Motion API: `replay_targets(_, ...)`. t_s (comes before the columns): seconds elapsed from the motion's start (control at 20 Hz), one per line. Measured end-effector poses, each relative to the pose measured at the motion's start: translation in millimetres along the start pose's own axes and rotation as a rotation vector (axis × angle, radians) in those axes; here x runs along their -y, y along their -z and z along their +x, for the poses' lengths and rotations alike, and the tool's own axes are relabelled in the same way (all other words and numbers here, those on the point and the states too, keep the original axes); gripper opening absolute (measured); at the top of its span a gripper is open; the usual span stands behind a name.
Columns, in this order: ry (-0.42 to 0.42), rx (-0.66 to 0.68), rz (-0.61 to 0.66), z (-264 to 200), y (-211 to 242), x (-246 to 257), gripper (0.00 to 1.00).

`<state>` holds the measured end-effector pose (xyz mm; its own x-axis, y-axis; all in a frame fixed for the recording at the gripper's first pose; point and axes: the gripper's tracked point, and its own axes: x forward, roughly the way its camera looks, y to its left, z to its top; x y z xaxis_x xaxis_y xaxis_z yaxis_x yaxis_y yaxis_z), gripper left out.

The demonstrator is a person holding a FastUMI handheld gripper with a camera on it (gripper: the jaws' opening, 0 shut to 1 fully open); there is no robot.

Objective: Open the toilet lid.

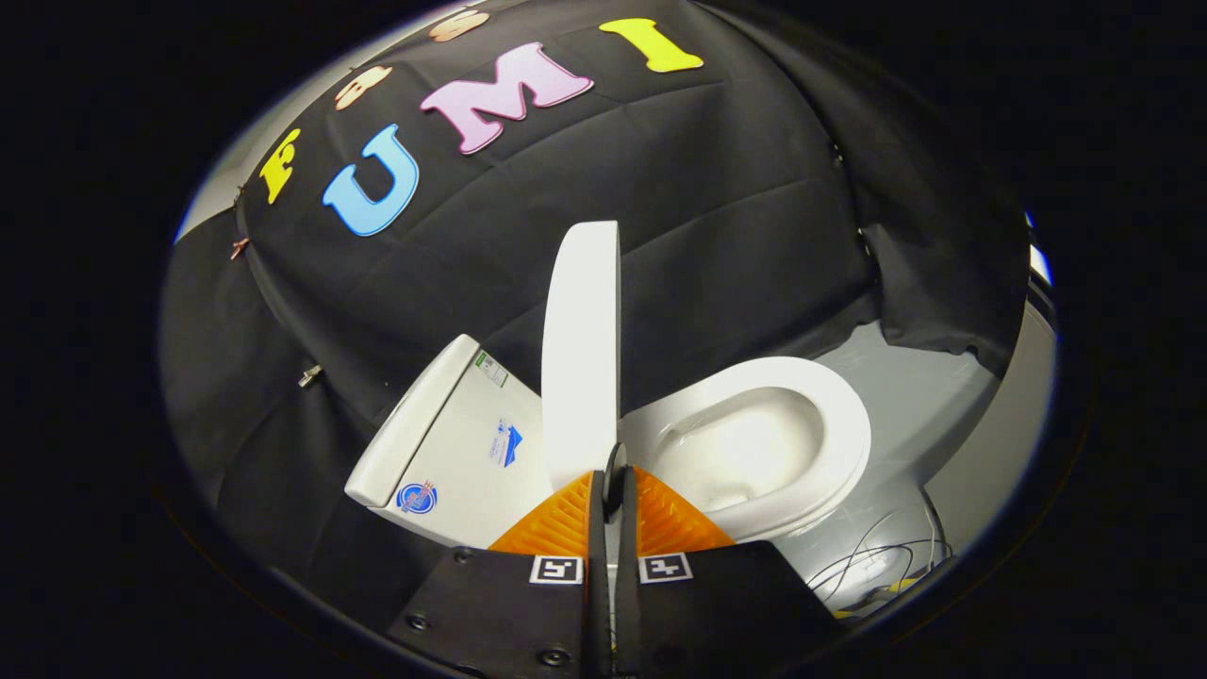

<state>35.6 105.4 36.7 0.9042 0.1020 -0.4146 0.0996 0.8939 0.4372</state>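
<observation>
Nearest the camera, the gripper (613, 490) has its two fingers drawn close together, leaving a thin gap between them. The near edge of the toilet lid (580, 358) sits in that gap, and both fingers appear to press on it, so the lid is judged to be held. The lid rises directly ahead of the fingertips, its long axis running from the tips away toward the booth wall, and it is seen nearly edge-on, standing up clear of the bowl. To one side of the lid lies the tank (453, 443), with stickers on its face; to the other side lies the seat ring (830, 415) with the open bowl (745, 443) inside it, fully exposed. The lid therefore stands between tank and bowl, well off the seat. Judgement: the opening is largely accomplished; what remains is to carry the lid over toward the tank side until it rests, then release. The decisive relation is that the tank lies just beside the raised lid, opposite the bowl. Loose cables (877, 556) lie on the grey floor (924, 396) beyond the bowl.
</observation>
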Motion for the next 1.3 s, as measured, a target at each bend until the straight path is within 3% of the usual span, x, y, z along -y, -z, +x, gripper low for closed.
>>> replay_targets(0.85,0.144,0.016,-0.207,9.0,11.5,-76.7,0.07)
replay_targets(1.3,0.173,0.032,-0.272,11.3,18.9,-107.2,0.07)
